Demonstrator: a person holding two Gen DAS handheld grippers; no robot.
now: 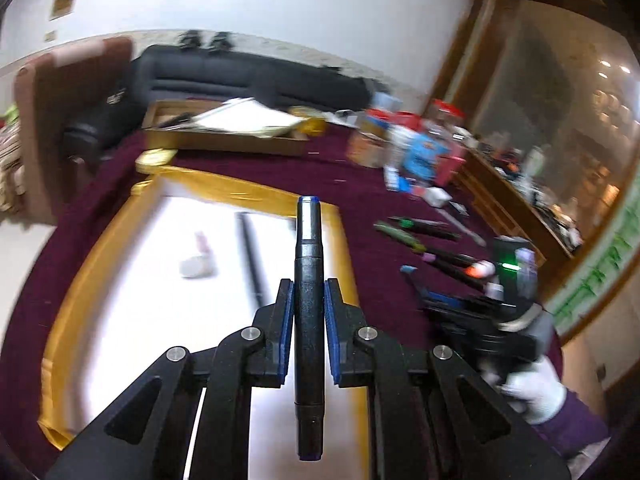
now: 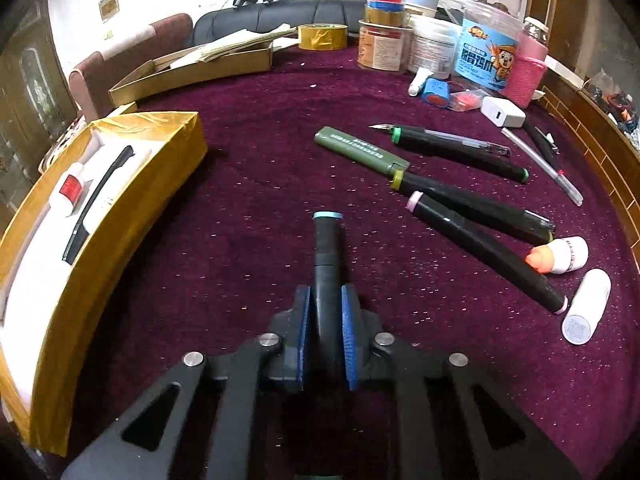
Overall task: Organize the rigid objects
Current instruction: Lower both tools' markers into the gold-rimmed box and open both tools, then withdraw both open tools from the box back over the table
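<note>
Markers are being sorted from a purple cloth-covered table (image 2: 248, 216) into a gold box (image 2: 168, 148) with a white lining.

From the left wrist view, the left gripper (image 1: 309, 298) is closed on a black marker with a dark blue cap (image 1: 308, 280), which points toward 12 o'clock and hangs over the box's white interior. Holding it lengthwise along the fingers probably lets it be laid flat beside the black pen (image 1: 252, 256) already lying in the box at 11 o'clock. A pale small object sits in the box at 10 o'clock; motion blur makes it hard to identify.

From the right wrist view, the right gripper (image 2: 326, 332) is clamped on a black marker with a light blue cap (image 2: 327, 248), low over the cloth and pointing to 12 o'clock. The gold box lies at 9 o'clock, holding the black pen and a white bottle with a red label (image 2: 70, 192). More loose markers (image 2: 472, 216) fan out at 2 o'clock, waiting their turn. Jars and tubs (image 2: 440, 40) crowd the far edge at 1 o'clock.

Both markers' rear ends are hidden behind the gripper bodies. The box's near end is cut off by the frame edge.
</note>
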